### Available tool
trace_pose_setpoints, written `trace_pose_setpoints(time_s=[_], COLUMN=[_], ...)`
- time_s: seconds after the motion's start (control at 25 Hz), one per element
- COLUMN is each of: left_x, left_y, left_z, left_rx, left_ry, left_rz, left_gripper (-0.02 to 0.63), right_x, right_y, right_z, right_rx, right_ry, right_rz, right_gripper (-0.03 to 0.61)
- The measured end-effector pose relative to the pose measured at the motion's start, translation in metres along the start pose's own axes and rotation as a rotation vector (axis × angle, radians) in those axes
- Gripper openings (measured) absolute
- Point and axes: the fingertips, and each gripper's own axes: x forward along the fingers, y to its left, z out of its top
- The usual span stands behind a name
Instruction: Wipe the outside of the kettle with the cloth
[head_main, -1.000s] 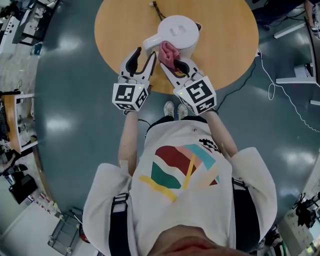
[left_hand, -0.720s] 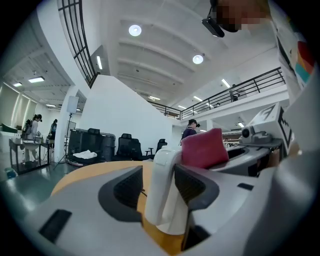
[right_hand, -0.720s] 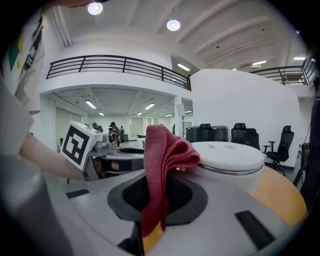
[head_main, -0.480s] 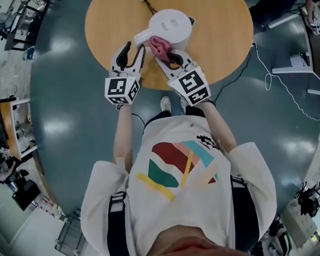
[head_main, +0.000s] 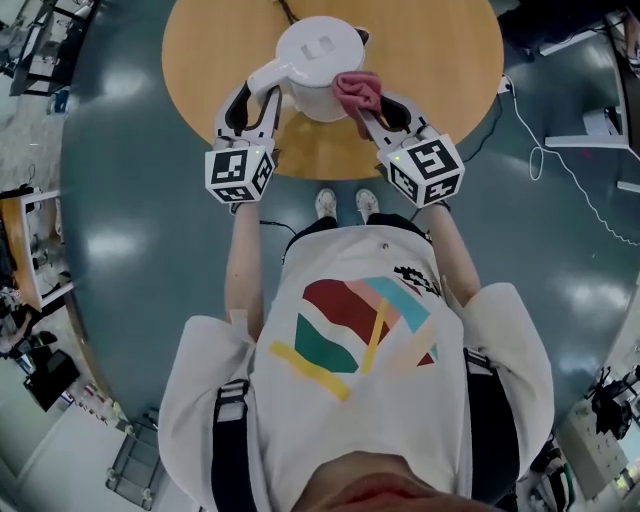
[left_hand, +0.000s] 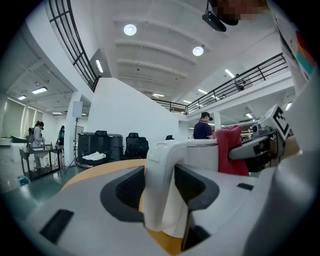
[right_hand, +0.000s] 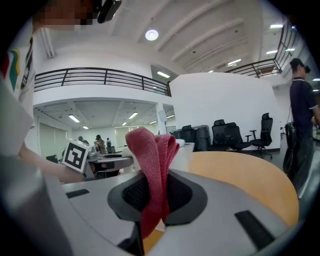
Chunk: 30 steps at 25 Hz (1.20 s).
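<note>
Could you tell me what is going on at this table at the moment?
A person with a gripper in each hand is working on a white kettle on the round wooden table. The left gripper is clamped on the handle. The right gripper grips a folded pink cloth at the kettle's side, apparently against it.

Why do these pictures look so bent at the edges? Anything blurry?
Head view: a wide lens curves the floor, patched with glare, round the table. Left gripper view: dark rounded corners; the close kettle handle looks slightly soft. Right gripper view: same rounding; the cloth is sharp.
</note>
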Motion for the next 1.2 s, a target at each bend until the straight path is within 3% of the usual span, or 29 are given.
trace_pose_setpoints(time_s=[0.2,0.52,0.72,0.96,1.2], left_x=[0.004,0.025,0.024,0.021,0.016], left_y=[0.005,0.004,0.005,0.006,0.006], left_z=[-0.001,-0.001,0.000,-0.002,-0.001], left_rx=[0.051,0.093,0.098,0.105,0.109], left_ry=[0.027,0.058,0.058,0.061,0.054], left_rz=[0.020,0.025,0.017,0.006,-0.022], left_gripper=[0.225,0.216,0.215,0.213,0.212], right_x=[-0.006,0.009,0.002,-0.016,0.034], right_y=[-0.058,-0.077,-0.040,0.010,0.077], right_z=[0.009,0.015,0.008,0.001,-0.053], right_rx=[0.087,0.060,0.028,0.036,-0.028], right_ry=[-0.032,-0.032,-0.017,-0.068,0.045], right_rz=[-0.079,-0.025,0.065,0.100,0.196], right_gripper=[0.044,0.044,0.044,0.044,0.044])
